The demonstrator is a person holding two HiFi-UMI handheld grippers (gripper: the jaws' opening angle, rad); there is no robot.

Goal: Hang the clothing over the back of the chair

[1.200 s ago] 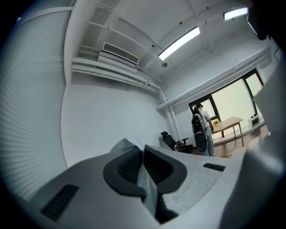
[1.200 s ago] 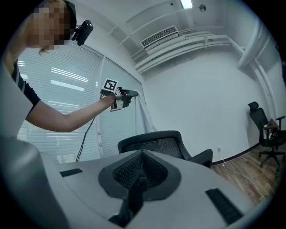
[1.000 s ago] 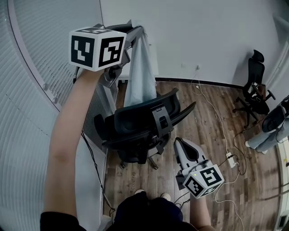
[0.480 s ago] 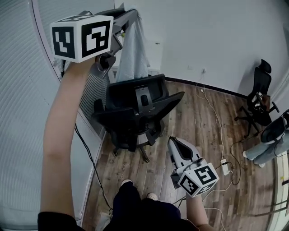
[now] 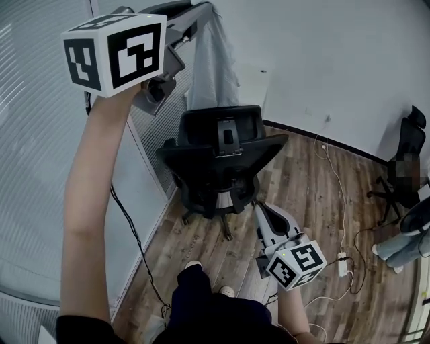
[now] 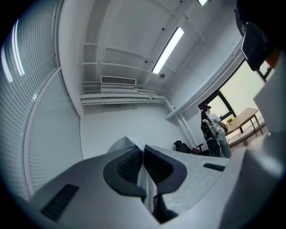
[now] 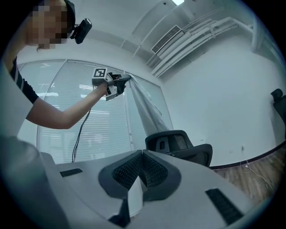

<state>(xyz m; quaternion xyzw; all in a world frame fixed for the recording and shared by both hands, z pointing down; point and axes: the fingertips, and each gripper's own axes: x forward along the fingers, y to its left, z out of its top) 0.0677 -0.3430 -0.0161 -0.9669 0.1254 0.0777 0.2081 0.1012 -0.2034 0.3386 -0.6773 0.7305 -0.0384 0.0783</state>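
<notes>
Left side: closed off by the blinds [image 5: 40, 148], with the chair [image 5: 222, 161] standing just beside them
Behind the chair: the gap to the wall [image 5: 322, 60] is partly taken up by the cloth [image 5: 213, 67] hung from the raised left gripper [image 5: 201, 10]
Above the chair back: open air
Right of the chair: open floor [image 5: 302, 201], crossed by cables [image 5: 340, 215] and a power strip [image 5: 343, 267]
Far right: a second chair [image 5: 411, 151] and a person's legs [image 5: 402, 245] are set well apart
Near side: the right gripper [image 5: 263, 209] is held low, near the chair seat

We log pale grey cloth garment [image 5: 213, 67] behind black mesh office chair [image 5: 222, 158], under left gripper [image 5: 199, 13]; right gripper [image 5: 264, 211] nearer us.
</notes>
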